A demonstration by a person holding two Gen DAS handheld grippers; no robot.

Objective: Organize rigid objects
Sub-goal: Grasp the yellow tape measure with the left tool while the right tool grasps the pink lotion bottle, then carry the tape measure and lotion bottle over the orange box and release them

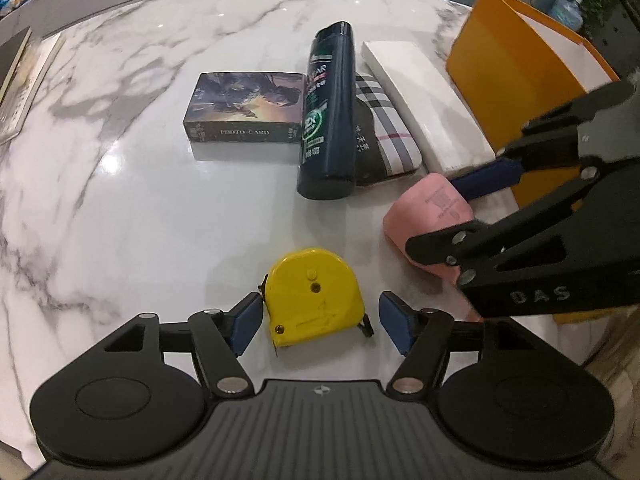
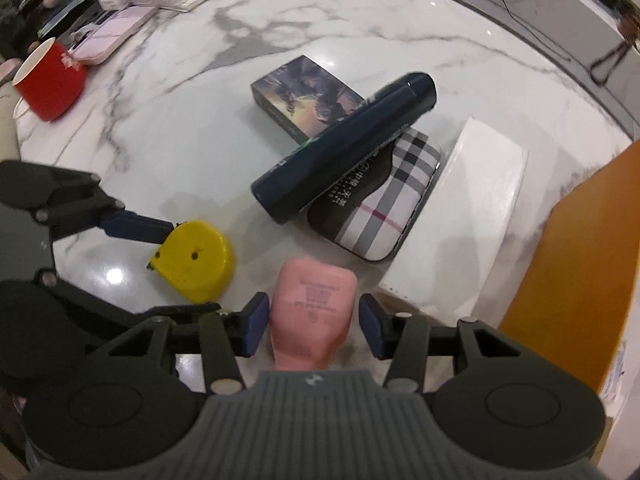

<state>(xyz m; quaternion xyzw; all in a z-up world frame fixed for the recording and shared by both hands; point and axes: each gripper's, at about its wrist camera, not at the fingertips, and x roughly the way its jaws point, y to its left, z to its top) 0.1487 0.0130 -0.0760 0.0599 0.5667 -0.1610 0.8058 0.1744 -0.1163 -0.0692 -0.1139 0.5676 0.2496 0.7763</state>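
Note:
A yellow tape measure (image 1: 314, 296) lies on the marble table between the open fingers of my left gripper (image 1: 320, 326); the left pad is close to it and the right pad stands apart. It also shows in the right wrist view (image 2: 196, 260). A pink object (image 2: 312, 312) sits between the open fingers of my right gripper (image 2: 314, 330), with small gaps on both sides; it also shows in the left wrist view (image 1: 428, 220). Beyond lie a photo card box (image 1: 244, 110), a dark bottle (image 1: 330, 112), a plaid case (image 1: 384, 128) and a white box (image 1: 420, 104).
An orange box (image 1: 520, 92) stands at the right, next to the white box. A red mug (image 2: 50, 78), pink cases and books lie at the table's far left in the right wrist view. The marble table's (image 1: 120, 200) edge curves behind.

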